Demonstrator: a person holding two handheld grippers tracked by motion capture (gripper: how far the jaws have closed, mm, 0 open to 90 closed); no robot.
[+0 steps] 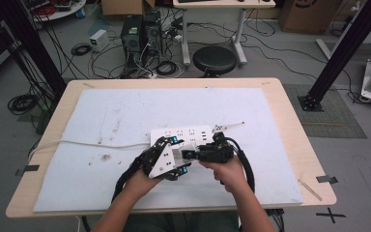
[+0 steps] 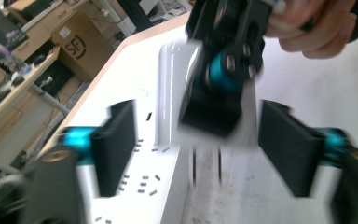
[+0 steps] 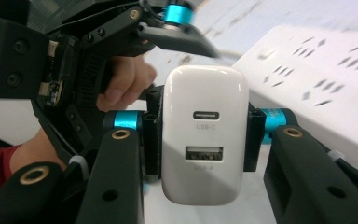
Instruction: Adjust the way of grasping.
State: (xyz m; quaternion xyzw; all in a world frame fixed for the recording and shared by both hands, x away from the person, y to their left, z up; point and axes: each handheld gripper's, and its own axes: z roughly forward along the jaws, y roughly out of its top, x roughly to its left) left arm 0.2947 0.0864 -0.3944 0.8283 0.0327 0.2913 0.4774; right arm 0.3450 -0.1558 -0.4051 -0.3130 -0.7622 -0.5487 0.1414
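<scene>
Right gripper is clamped on the white USB charger, left gripper open, empty. If the smooth charger twists, its prongs could miss the power strip.

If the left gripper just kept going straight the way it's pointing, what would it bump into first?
Most likely the right gripper, which sits right ahead between the left gripper's open jaws, holding a white USB charger. Below and beyond it lies the white power strip. The picture is blurred, so how close they are is uncertain.
</scene>
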